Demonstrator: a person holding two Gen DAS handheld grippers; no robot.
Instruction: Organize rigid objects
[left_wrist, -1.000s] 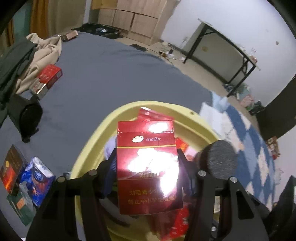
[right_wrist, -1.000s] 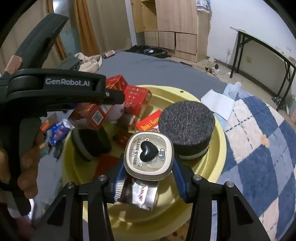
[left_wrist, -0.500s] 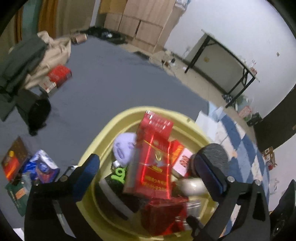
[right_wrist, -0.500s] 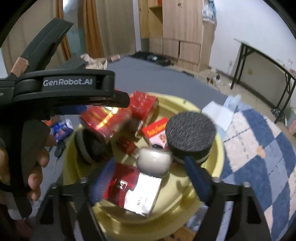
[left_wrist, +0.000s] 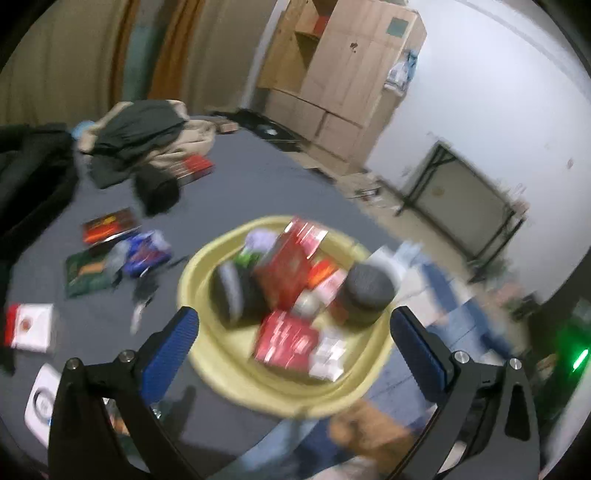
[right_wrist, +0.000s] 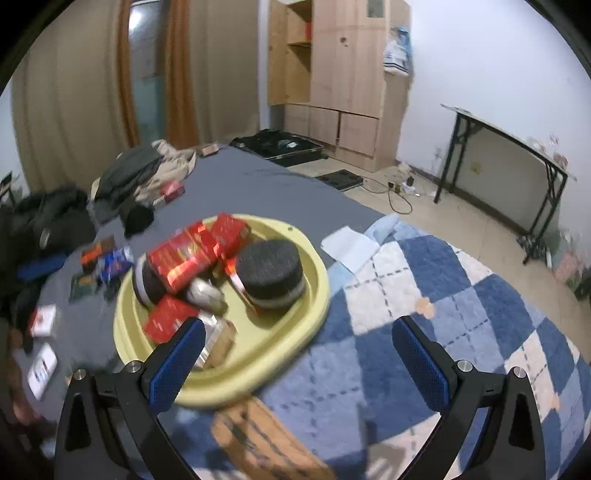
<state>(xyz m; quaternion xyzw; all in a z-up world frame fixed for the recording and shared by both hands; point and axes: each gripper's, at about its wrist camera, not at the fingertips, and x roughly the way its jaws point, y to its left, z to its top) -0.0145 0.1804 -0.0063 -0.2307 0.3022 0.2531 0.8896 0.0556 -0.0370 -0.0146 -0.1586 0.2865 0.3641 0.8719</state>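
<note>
A yellow basin (left_wrist: 192, 273) (right_wrist: 321, 291) on the bed holds several things. A large red box (left_wrist: 284, 273) (right_wrist: 181, 258) leans on the pile. Beside it stand a round dark felt-topped tin (left_wrist: 365, 291) (right_wrist: 271, 269) and a small cream tin (right_wrist: 205, 291) on its side. A red pack (left_wrist: 284, 339) (right_wrist: 168, 321) lies at the near rim. My left gripper (left_wrist: 291, 321) hangs open above the near rim, holding nothing. My right gripper (right_wrist: 298, 328) is back from the basin; its jaws are opening with nothing between them.
Loose packs lie on the grey sheet left of the basin: a white-and-red one (left_wrist: 27, 325), a blue one (left_wrist: 146, 253), a dark green one (left_wrist: 86, 273). Clothes (left_wrist: 140, 136) are heaped at the far left. A blue checked blanket (right_wrist: 443, 295) covers the right side.
Both grippers opened wide. The left let the red box fall into the basin, the right let go of the cream tin. Both drew back and up from the basin.
</note>
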